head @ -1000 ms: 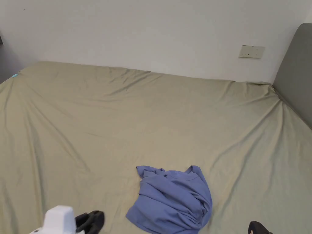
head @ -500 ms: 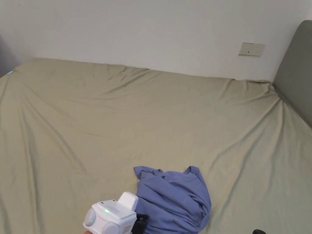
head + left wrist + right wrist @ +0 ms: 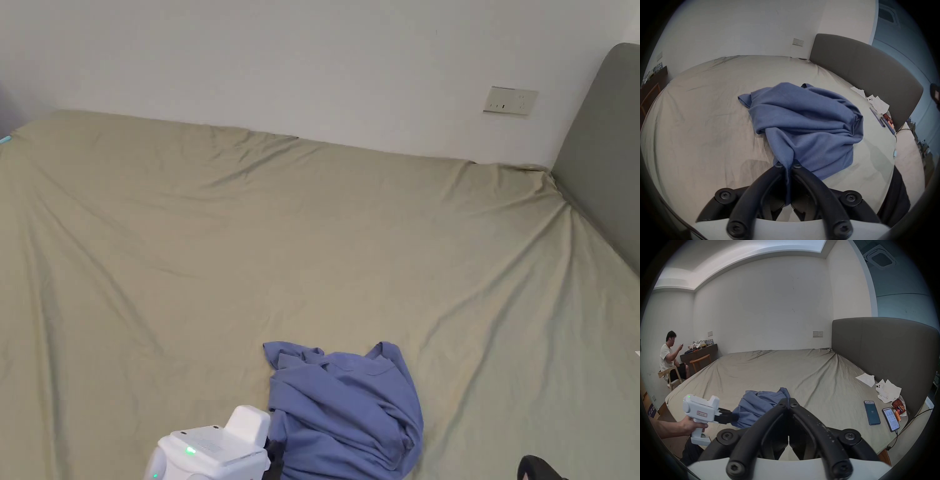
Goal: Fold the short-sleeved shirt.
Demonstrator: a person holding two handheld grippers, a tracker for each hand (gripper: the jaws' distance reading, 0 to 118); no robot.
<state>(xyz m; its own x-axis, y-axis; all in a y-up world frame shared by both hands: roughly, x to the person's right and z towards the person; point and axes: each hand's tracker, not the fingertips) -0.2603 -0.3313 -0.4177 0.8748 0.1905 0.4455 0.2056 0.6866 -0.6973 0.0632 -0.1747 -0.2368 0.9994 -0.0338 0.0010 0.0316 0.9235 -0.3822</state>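
Observation:
A crumpled blue short-sleeved shirt (image 3: 345, 406) lies in a heap on the olive bed sheet (image 3: 250, 250), close to the bed's near edge. My left gripper (image 3: 274, 457), white-bodied with black jaws, is at the heap's near left side. In the left gripper view its jaws (image 3: 786, 166) are shut on a pinched fold of the shirt (image 3: 802, 123), which rises slightly towards them. The right gripper view has my right gripper (image 3: 788, 401) held shut with nothing between its jaws, hovering near the shirt (image 3: 756, 407). That view also catches the left gripper (image 3: 735, 417) biting the cloth.
A grey headboard (image 3: 603, 144) bounds the bed on the right. Two phones (image 3: 871, 412), tissues (image 3: 888, 391) and a snack packet lie on the sheet by the headboard. A person sits on a chair (image 3: 669, 379) at a desk beyond the bed's far left corner.
My left gripper has come in from the lower left to the shirt's near edge and shut on a fold. The head camera has panned a little.

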